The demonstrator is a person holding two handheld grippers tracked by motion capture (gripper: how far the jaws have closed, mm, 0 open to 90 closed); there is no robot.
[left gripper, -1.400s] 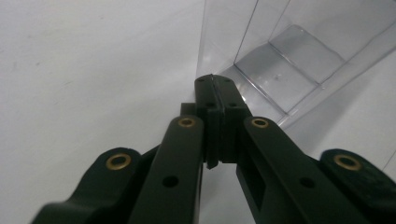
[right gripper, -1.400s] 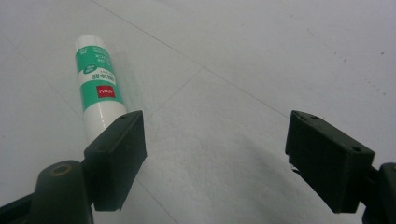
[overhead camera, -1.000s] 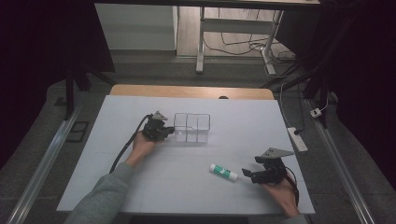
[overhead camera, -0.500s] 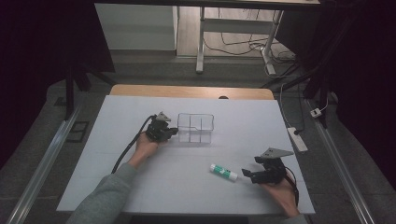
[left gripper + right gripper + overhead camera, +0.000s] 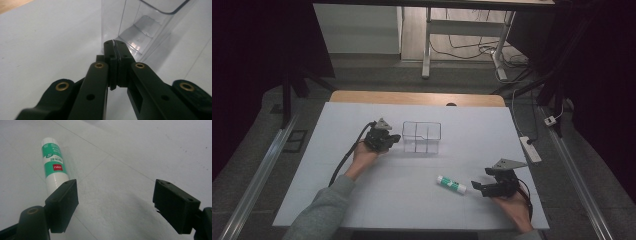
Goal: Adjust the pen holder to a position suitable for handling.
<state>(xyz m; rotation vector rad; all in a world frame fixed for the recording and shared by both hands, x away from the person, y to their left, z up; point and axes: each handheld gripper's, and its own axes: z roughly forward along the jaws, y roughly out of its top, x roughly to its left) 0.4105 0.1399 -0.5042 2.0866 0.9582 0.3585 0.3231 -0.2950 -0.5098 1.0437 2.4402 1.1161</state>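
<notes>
A clear plastic box (image 5: pixel 422 137) with inner dividers stands mid-table. My left gripper (image 5: pixel 398 138) lies level at the box's left side, jaws shut, tips against the wall. In the left gripper view the shut jaws (image 5: pixel 114 43) meet right at the box (image 5: pixel 140 27); I see nothing held between them. A white and green glue stick (image 5: pixel 451 184) lies flat at the front right. My right gripper (image 5: pixel 475 188) rests just right of it, open. In the right gripper view the glue stick (image 5: pixel 53 162) lies beyond the left pad, outside the gap of the open gripper (image 5: pixel 115 205).
A white sheet (image 5: pixel 412 210) covers the table, with a wooden strip (image 5: pixel 417 97) at the far edge. A power strip (image 5: pixel 530 148) sits off the right edge. The left gripper's black cable (image 5: pixel 347 157) trails toward the front left.
The left gripper and the clear box have both shifted slightly to the right. The right gripper and the glue stick stay where they were.
</notes>
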